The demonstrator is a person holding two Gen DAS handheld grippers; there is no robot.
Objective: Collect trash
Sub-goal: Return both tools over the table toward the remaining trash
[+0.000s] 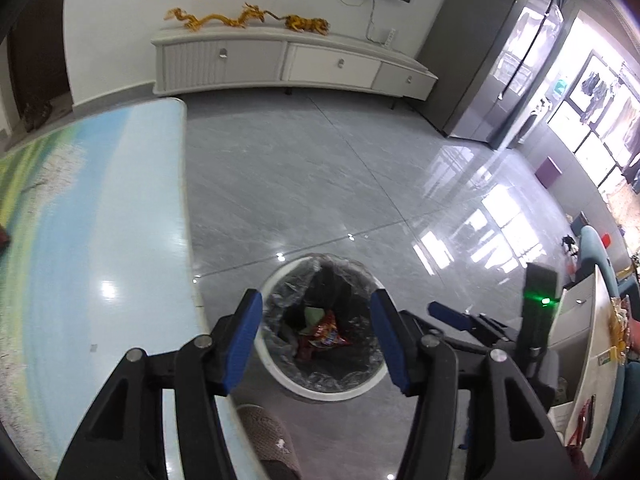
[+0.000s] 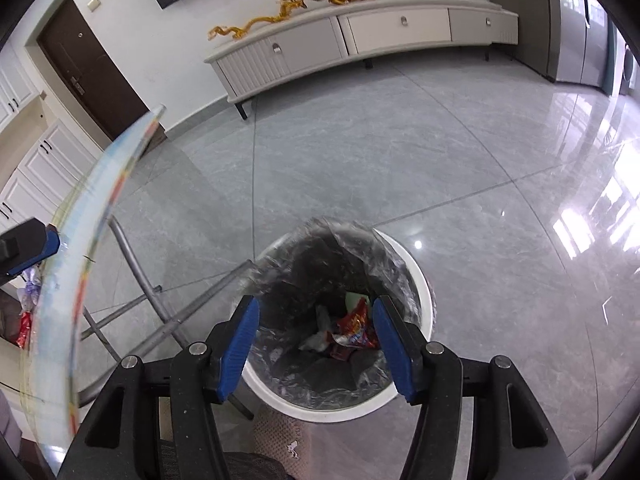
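1. Left gripper (image 1: pixel 316 340): hovering directly over the bin, pointing steeply down; jaws standing apart with nothing between the blue pads (image 1: pixel 240 340). Released.

2. Right gripper (image 2: pixel 316 344): hanging over the same bin from the other side; jaws likewise parted, pads bare, nothing gripped. Released. In the left wrist view it is showing at the right, just beside the left gripper (image 1: pixel 452 316).

3. Slipper (image 2: pixel 280 436): a brownish knitted slipper is showing at the bottom edge, just short of the bin; presumably the person's foot.

4. Bin (image 2: pixel 424 292): white, round, lined with a crinkled clear bag, standing on the grey floor (image 2: pixel 400 152) just beside the table.

5. Trash: a red snack wrapper (image 2: pixel 354 330) is lying at the bottom of the bin, with a pale crumpled piece (image 2: pixel 320 334) and a greenish scrap (image 2: pixel 352 300) touching it. All inside the liner, none held.

6. Table (image 1: pixel 100 240): glossy printed top, on metal folding legs (image 2: pixel 160 308). A reddish item (image 1: pixel 3 236) is sitting at its far left edge, too cropped to identify.

7. Cabinet (image 1: pixel 280 60): long, low, against the far wall, carrying yellow dragon figures (image 1: pixel 216 18).

Step in hand, as judged: the drop into the bin, with both tools emptied. Next move is calling for lifting both grippers clear of the rim, turning toward the table, and locating any remaining litter before closing on it.
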